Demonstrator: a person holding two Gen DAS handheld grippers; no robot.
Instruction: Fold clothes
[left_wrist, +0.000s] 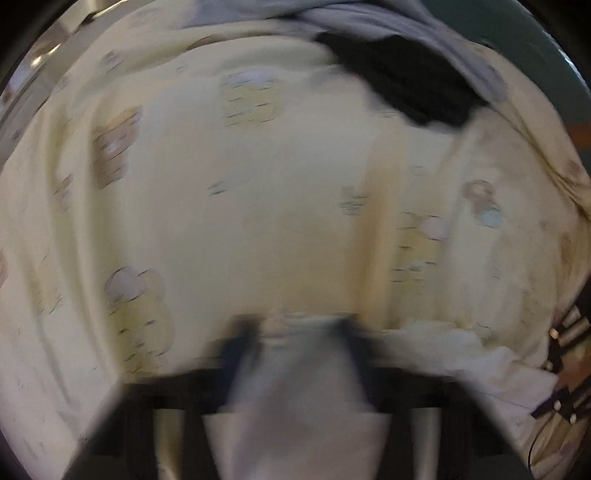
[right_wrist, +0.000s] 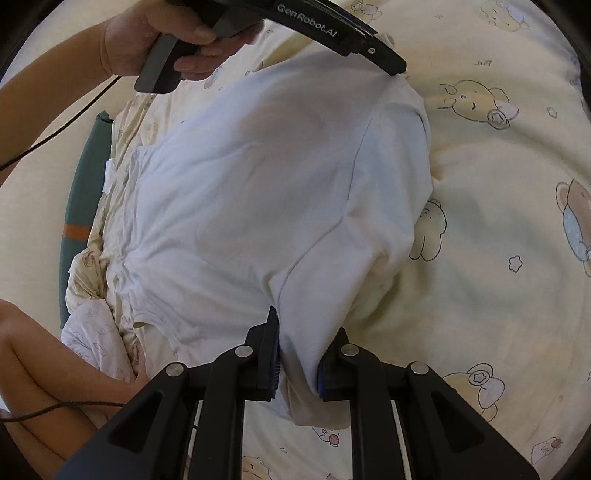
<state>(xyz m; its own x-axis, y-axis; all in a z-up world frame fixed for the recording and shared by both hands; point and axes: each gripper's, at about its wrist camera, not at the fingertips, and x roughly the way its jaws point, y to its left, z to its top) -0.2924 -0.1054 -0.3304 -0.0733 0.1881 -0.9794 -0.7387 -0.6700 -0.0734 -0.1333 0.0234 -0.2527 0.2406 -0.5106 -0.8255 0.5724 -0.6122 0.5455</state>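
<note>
Right wrist: soft white shirt (right_wrist: 258, 192) between fingers (right_wrist: 271, 369)

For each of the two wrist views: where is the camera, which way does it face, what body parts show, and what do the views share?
Left wrist: on the left claw, facing across the cream bedsheet toward a dark garment; blurred, no body clearly visible.
Right wrist: on the right claw, looking down the white shirt toward the person's left hand; bare legs at lower left.
Shared: shirt, bedsheet; each shows the other claw.
</note>
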